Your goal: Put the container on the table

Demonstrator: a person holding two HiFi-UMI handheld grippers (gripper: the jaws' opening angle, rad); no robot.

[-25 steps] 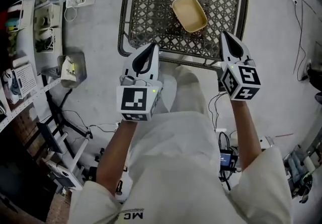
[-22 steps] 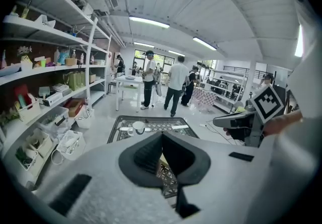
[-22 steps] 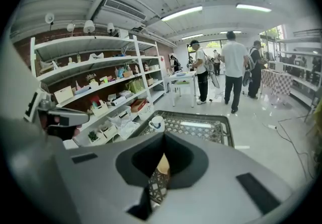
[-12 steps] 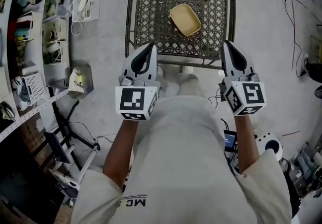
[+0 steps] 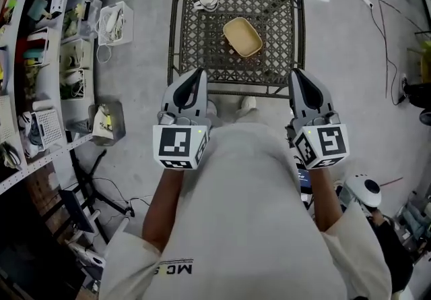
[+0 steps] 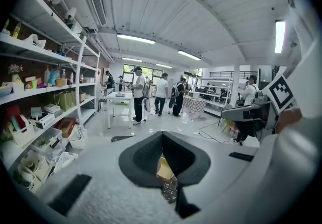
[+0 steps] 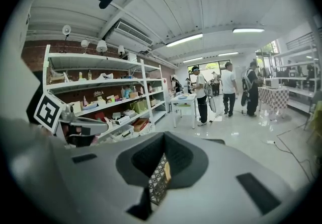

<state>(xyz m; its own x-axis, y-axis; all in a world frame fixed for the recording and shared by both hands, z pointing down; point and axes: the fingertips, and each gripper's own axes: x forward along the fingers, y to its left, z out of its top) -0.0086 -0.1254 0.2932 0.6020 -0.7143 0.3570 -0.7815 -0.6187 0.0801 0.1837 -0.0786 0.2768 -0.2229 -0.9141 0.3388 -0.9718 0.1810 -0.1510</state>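
Observation:
A shallow yellow container (image 5: 242,36) rests on the dark metal lattice table (image 5: 273,12) at the top of the head view, next to a white cup (image 5: 208,0). My left gripper (image 5: 198,75) and right gripper (image 5: 295,76) hang side by side just short of the table's near edge, both shut with nothing in them. In the left gripper view the jaws (image 6: 162,140) meet, and a sliver of the container (image 6: 163,167) shows below them. In the right gripper view the jaws (image 7: 164,141) are likewise together, with a strip of lattice table (image 7: 158,180) below.
Shelves with bins and small items (image 5: 47,56) line the left side. A basket with a bag (image 5: 106,115) sits on the floor beside them. Cables and a white round device (image 5: 364,191) lie at the right. People (image 6: 161,92) stand far off in the hall.
The table and container have shrunk and shifted toward the top of the view. Both grippers have drawn back from the table's edge toward the body, still shut.

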